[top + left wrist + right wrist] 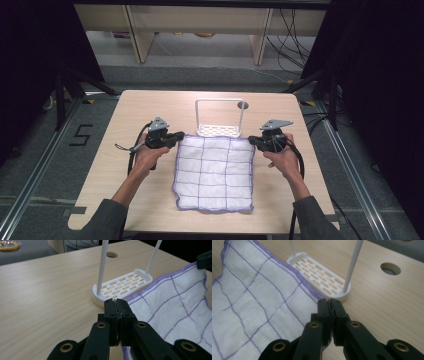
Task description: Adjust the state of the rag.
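We see a white cloth [214, 172] with a purple grid and purple stitched edge lying near the middle of a pale wooden table [125, 115]. Its near edge rests flat toward the person's side; its far edge is held at both corners.

Left gripper [176, 137]: jaws pressed together on the far left corner of the cloth. In the left gripper view the gripper [117, 302] has its two black jaws closed tight, with a thin line of fabric caught between them, and the cloth [175, 302] spreads off to the right. The person's left hand [147, 155] grips the handle.

Right gripper [251, 141]: jaws likewise pinching the far right corner. In the right gripper view the gripper [329, 302] shows closed jaws with the hem nipped between them, and the cloth [254, 310] runs away to the left, slightly rumpled. The right hand [282, 155] holds this tool.

Just beyond the far edge of the cloth stands a white rack [219, 130]: a slotted oval base with a thin upright hoop frame rising from its two ends. The cloth's hem lies just beside the base, close to touching; we cannot tell whether it does. A round hole [243, 105] sits in the tabletop behind the rack, to its right.

Both forearms come in from the near side in grey sleeves.
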`<state>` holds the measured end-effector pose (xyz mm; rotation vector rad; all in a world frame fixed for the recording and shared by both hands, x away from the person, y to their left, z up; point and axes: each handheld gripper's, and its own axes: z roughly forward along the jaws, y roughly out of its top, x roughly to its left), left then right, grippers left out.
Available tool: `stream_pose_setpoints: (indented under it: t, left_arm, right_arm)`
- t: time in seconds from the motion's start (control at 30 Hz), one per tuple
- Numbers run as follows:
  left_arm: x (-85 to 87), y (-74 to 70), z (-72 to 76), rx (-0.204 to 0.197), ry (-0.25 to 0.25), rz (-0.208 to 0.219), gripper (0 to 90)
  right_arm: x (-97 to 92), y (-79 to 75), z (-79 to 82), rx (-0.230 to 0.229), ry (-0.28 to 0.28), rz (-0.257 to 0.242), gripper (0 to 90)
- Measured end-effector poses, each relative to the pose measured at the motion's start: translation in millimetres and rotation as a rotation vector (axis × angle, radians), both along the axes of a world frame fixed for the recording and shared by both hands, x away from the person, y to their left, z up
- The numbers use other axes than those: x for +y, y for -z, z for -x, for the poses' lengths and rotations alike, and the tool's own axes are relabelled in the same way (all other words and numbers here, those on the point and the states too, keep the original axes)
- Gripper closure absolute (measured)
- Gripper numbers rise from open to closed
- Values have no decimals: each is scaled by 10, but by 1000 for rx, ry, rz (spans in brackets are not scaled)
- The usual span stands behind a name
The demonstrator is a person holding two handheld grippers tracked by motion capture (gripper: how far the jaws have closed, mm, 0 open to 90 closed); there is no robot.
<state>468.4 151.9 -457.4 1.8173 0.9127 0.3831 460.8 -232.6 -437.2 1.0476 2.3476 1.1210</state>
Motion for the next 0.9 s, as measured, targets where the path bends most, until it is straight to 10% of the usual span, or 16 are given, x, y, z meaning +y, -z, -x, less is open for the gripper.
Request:
stream_pose_setpoints:
  t: [0.33, 0.9]
  left_arm:
    - [180, -149, 610, -54, 101, -12, 869]
    - [250, 296, 1335, -24, 209, -125, 855]
  right_arm:
    - [-72, -230, 582, -105, -103, -21, 876]
    - [-96, 172, 1345, -40, -186, -1, 870]
